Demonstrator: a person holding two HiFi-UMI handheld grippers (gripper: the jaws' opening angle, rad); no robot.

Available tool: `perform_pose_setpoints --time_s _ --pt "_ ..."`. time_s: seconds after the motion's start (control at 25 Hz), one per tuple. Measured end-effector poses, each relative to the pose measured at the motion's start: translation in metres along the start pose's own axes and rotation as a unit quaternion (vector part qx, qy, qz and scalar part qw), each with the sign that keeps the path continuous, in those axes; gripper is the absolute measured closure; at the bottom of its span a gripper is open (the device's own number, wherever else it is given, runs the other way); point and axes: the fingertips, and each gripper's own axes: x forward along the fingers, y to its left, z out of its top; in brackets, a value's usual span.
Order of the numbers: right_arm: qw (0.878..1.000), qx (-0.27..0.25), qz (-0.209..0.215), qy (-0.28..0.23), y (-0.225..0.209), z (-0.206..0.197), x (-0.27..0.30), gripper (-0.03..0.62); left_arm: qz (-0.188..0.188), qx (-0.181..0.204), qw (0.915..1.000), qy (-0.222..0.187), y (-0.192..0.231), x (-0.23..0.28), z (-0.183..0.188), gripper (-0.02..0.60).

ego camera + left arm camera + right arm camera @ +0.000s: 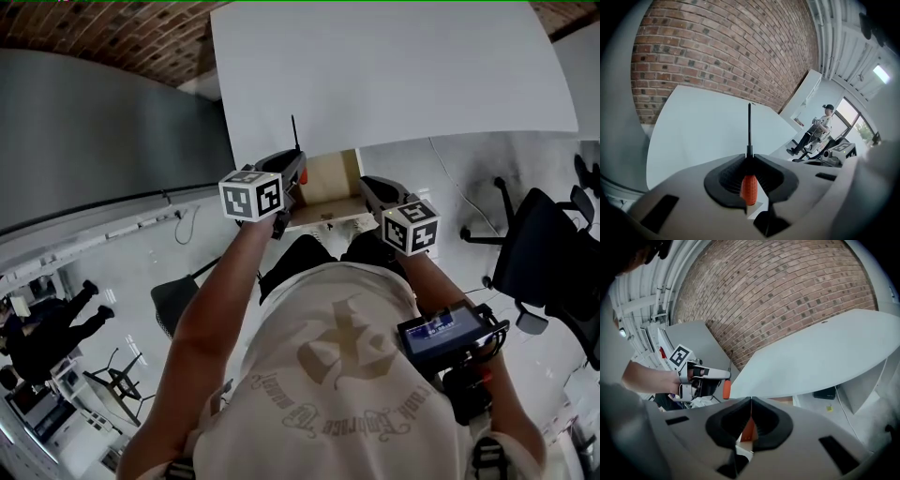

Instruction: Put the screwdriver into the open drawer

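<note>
Left gripper [749, 157]: fingers pinch the screwdriver [749, 188] at the neck. Its orange handle sits behind the fingertips, and the dark shaft runs straight out ahead of them, long axis along the gripper's own line and away from the person. The white worktop [703, 126] spreads beyond the shaft tip. The open drawer [330, 187], bare wood inside, juts from under the worktop's near edge, just right of these fingers and between both grippers. Right gripper [751, 400]: fingers pressed together, worktop edge ahead of them

No legible text anywhere; only indecipherable script on the shirt [330, 424]
</note>
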Motion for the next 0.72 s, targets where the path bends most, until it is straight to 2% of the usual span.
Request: perform_pose_setpoints --time_s 0.12,0.32,0.72 --pt "1.000 0.002 -0.015 -0.005 0.006 -0.007 0.001 0.571 -0.006 -0.004 1.0000 0.006 0.003 -0.011 -0.020 0.514" --pt "0.999 0.020 -0.042 -0.016 0.021 -0.023 -0.001 0.571 -0.022 -0.035 0.9989 0.024 0.006 -0.025 -0.064 0.514" --pt "0.996 0.031 -0.081 -0.025 0.048 -0.051 0.000 0.571 -0.038 -0.038 0.9971 0.054 0.037 -0.051 -0.120 0.514"
